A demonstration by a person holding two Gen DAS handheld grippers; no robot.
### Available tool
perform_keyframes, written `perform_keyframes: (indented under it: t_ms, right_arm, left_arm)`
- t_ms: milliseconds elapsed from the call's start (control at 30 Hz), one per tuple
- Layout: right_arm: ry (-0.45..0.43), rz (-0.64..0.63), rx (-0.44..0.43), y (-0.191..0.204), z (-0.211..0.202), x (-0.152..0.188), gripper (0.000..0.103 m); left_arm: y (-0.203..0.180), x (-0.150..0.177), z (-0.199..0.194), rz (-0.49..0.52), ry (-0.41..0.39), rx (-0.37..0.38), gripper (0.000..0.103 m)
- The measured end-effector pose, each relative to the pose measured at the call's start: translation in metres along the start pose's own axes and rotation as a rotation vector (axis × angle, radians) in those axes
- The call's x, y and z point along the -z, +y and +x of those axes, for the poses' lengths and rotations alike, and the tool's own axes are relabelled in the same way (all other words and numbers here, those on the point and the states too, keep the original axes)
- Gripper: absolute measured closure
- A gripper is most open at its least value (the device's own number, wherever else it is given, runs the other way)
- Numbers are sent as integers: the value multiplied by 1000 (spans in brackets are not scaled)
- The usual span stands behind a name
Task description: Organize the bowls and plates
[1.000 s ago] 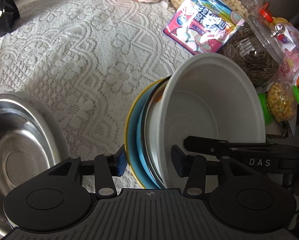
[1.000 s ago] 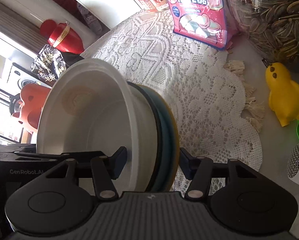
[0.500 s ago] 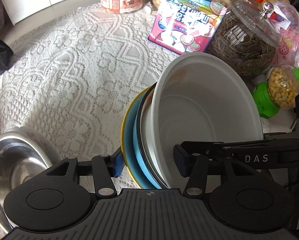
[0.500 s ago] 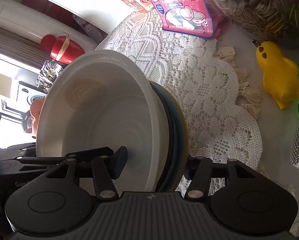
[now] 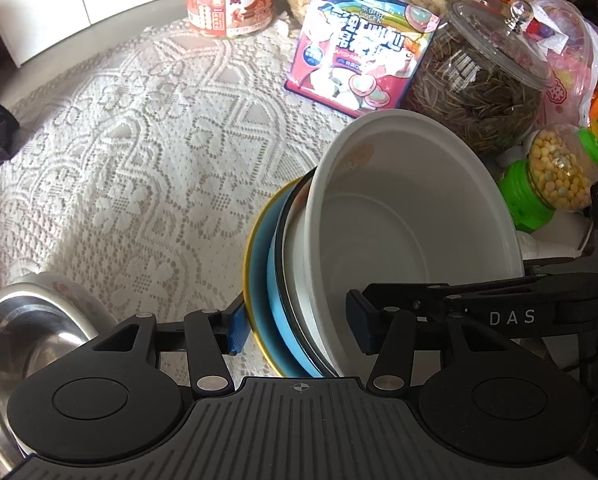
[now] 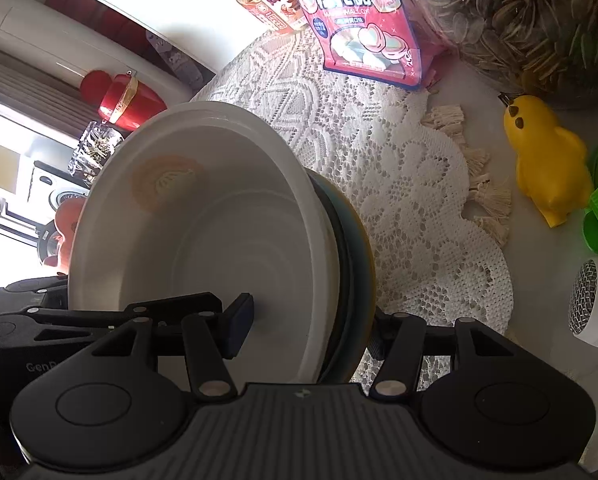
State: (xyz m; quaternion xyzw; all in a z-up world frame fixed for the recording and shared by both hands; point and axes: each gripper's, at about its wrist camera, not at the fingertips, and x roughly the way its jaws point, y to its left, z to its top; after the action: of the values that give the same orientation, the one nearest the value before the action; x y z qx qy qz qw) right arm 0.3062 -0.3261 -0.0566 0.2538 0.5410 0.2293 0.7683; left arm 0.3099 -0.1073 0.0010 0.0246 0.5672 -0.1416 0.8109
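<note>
You held the nested stack between both tongs, lifted off the lace cloth.
The white bowl (image 5: 415, 216) sat in the blue plate (image 5: 259, 276); your left gripper (image 5: 295, 324) and right gripper (image 6: 311, 324) each clamped that stack. A steel bowl (image 5: 23, 344) lay left of your left tongs, a marshmallow bag (image 5: 359, 48) beyond.

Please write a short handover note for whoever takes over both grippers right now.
Left gripper: shut on the stack's rim. Right gripper: shut on the opposite rim.
Stack: deep white plastic bowl nested on a blue plate with a yellow rim, held tilted above the white lace tablecloth.
Stainless steel bowl sits apart, on the left.
Done: bowl and plate stacked. Left: set the stack down, deal with the steel bowl.
</note>
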Motion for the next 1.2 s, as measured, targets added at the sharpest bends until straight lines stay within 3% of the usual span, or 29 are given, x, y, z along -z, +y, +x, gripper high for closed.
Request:
perform_keyframes:
  t_ms: [233, 567, 1200]
  right_arm:
    - [-18, -20, 15, 4, 2, -2, 47]
    - [-9, -38, 34, 12, 5, -3, 50]
    - [3, -21, -14, 17, 8, 0, 37]
  left_arm:
    - [13, -6, 4, -44, -12, 55, 48]
    - [16, -8, 13, -78, 22, 36, 48]
    - [22, -3, 11, -116, 34, 69, 49]
